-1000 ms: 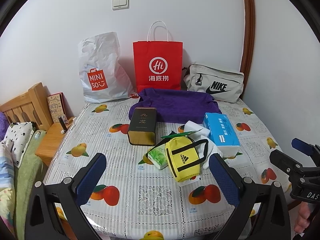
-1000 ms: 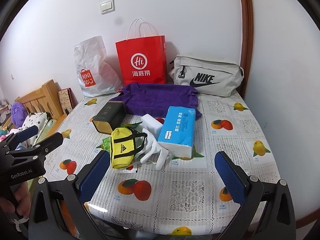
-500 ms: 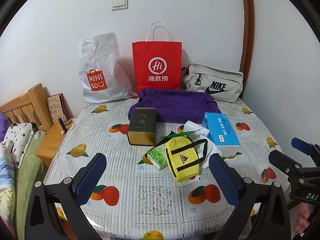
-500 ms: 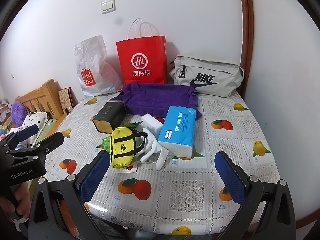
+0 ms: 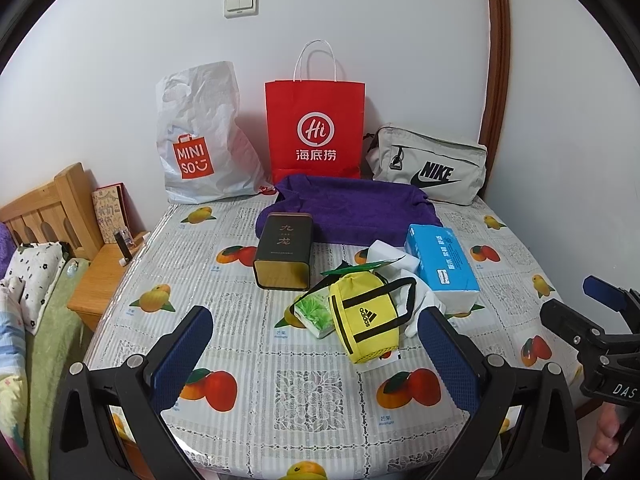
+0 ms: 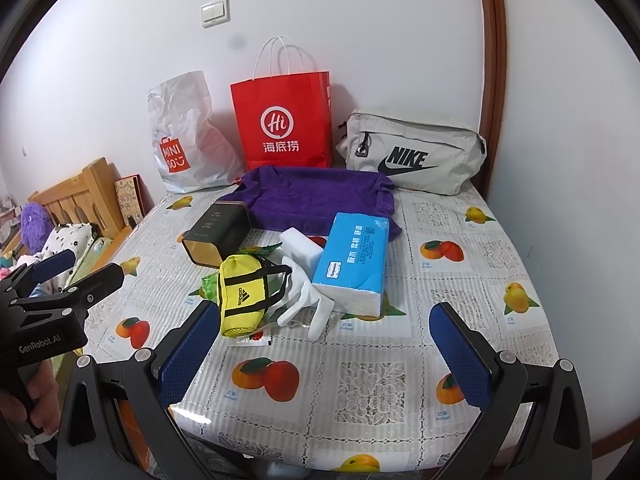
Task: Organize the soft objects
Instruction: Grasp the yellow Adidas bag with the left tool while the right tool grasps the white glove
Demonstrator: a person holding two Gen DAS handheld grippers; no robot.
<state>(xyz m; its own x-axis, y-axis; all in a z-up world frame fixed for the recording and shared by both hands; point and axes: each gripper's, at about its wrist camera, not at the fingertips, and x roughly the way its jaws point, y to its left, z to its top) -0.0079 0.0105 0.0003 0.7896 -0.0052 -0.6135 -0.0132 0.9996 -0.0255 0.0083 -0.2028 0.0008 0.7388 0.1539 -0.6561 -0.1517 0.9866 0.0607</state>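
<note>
Nothing has shifted since a second ago: left claw (image 5: 316, 354) and right claw (image 6: 326, 354) hover wide open and empty over the desk (image 5: 240, 364), yellow bag (image 5: 366, 316) lying mid-desk.

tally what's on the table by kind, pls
Bags: 4 – Miniso bag, red paper bag, Nike pouch, yellow Adidas bag
Tissue packs: 2 – blue pack, green pack
Cloth: 2 – purple towel, white glove
Boxes: 2 – dark tin, white block
Total: 10
</note>
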